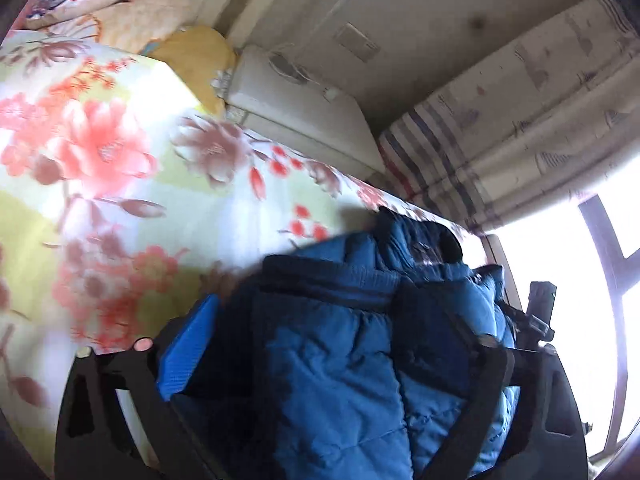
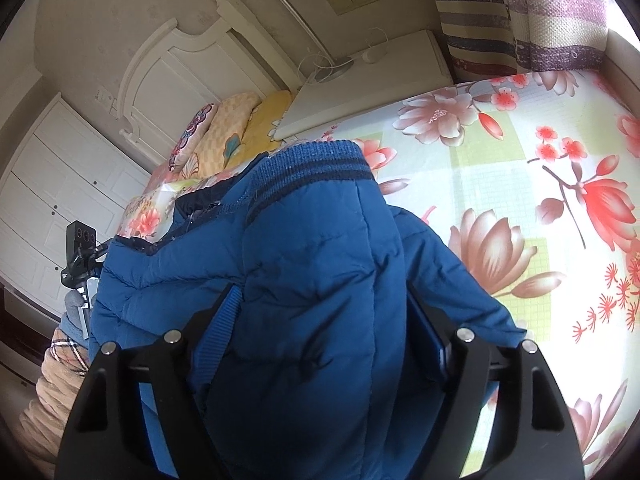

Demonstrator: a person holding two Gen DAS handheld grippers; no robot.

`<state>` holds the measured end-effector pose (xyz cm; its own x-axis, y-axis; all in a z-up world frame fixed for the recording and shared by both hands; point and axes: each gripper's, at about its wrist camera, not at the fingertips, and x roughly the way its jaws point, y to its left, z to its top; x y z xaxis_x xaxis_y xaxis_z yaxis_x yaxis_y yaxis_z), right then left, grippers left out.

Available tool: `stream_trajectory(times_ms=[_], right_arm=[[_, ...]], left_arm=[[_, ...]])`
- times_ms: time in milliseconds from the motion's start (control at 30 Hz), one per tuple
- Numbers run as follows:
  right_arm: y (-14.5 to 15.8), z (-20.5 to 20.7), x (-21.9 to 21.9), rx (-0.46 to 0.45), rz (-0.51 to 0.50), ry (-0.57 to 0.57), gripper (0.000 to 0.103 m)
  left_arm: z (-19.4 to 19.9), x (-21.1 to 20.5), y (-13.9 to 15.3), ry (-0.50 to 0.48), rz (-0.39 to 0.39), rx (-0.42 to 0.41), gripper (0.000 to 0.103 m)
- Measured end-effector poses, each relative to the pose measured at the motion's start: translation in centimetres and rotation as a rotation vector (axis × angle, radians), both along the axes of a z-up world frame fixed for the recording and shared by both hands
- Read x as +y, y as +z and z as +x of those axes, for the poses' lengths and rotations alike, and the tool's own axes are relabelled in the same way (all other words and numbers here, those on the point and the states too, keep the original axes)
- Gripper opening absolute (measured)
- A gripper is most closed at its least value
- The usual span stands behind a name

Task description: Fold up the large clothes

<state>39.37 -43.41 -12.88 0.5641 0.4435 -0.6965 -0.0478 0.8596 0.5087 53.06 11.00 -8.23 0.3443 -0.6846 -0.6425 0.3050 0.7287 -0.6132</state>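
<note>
The blue padded jacket (image 2: 312,280) lies bunched on the flowered bed (image 2: 520,168), soft, puffy, light and likely slick. The left gripper (image 1: 332,360) has it between wide jaws; whether they pinch, I cannot tell. The right gripper (image 2: 324,320) likewise. Its ribbed hem (image 2: 312,160) points far, the long axis running near to far; hem corners look the best hold.

Both wrist views sit close behind their own fingers, angled down over the blue jacket (image 1: 340,360) — left view faces bed (image 1: 120,184) and window, right view faces headboard (image 2: 168,76) — sharing jacket, floral bedspread, white nightstand (image 2: 372,80).
</note>
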Motion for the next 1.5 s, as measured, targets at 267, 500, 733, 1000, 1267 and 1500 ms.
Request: stream_trajectory(times_ms=[267,500,733,1000,1267,1500], right_arm=[[10.1,-6.1,3.6,-0.317,-0.213,-0.007,0.006],[6.5,2.8,1.3,-0.004,-0.180,-0.164,0.009],[3.2,1.7,0.8,0.042,-0.262,-0.282,0.062],[9.2,3.4,9.4,-0.135,-0.540,-0.116,0.071],[1.7,5.7,6.8,0.022,-0.392,-0.114,0.079],[1.0,5.1,6.7,-0.029,-0.364,-0.138,0.079]], left_arm=[[-6.2,-1.1,7.8,0.092,0.141,-0.304,0.018],[1.4,-2.4,6.8,0.207,0.278,-0.068,0.018],[0.4,-2.9,1.5,0.303,0.397,-0.110,0.035],[-5.6,-11.5,9.8,0.300,0.723,-0.509,0.099],[-0.8,-13.3,-0.1,0.203,0.758,-0.175,0.099],[-0.5,-13.0,-0.6,0.217,0.711,-0.173,0.099]])
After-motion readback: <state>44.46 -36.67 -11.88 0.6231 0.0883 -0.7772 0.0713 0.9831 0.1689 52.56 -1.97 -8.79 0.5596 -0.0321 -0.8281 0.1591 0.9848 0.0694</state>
